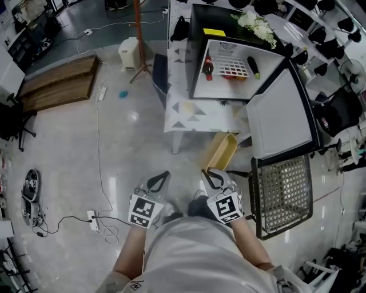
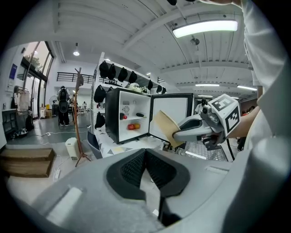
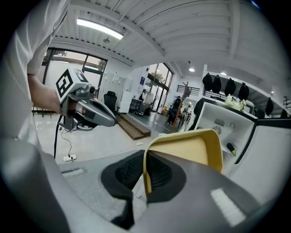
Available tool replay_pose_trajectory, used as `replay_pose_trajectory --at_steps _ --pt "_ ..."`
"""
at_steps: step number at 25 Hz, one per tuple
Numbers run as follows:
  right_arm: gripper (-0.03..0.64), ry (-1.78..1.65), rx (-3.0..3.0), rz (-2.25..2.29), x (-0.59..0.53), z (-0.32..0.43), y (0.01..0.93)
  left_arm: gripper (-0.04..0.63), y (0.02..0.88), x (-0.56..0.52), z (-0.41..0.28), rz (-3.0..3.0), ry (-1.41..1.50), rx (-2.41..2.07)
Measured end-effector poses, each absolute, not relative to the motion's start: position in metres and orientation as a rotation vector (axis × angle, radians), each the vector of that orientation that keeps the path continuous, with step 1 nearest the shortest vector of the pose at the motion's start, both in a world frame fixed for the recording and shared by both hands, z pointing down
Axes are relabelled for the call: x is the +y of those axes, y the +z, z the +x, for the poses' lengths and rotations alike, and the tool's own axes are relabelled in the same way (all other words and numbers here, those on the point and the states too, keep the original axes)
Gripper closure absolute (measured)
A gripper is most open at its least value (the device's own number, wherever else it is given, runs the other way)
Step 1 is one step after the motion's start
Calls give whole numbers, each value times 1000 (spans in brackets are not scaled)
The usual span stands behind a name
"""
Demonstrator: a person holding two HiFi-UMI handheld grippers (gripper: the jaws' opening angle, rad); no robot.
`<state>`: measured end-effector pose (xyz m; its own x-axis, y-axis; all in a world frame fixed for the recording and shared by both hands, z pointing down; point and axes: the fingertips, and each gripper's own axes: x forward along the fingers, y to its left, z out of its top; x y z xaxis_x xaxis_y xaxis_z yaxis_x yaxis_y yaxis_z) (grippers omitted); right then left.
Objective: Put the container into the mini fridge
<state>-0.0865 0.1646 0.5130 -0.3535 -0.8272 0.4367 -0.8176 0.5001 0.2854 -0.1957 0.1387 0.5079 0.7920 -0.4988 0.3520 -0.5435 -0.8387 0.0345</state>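
The yellow container (image 1: 222, 150) is an empty plastic tub. My right gripper (image 1: 207, 171) is shut on its near rim, and it tilts up toward the fridge. In the right gripper view the container (image 3: 191, 150) stands on edge between the pads of that gripper (image 3: 146, 157). The black mini fridge (image 1: 229, 17) sits on a low table ahead with its door (image 1: 283, 117) swung open to the right. A cola bottle (image 1: 207, 67) and red fruit are on its shelves. My left gripper (image 1: 163, 174) hangs beside the right one, shut and empty (image 2: 144, 152). From there the container (image 2: 166, 127) shows at right.
The fridge table carries a triangle-patterned cloth (image 1: 194, 111). A perforated metal chair (image 1: 283, 194) stands right of me under the open door. A coat stand (image 1: 139, 40), a wooden platform (image 1: 57, 83) and a power strip with cable (image 1: 93, 220) are to the left.
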Motion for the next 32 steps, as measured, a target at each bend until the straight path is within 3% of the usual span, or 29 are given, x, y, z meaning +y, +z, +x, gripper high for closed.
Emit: replay_pose_trajectory --at_steps 8,32 --pt "604 -8 -2203 1383 119 -53 519 586 515 90 -169 2848 532 -820" --pt "604 -96 -2275 1290 -51 114 508 586 502 -54 6 2829 579 -967"
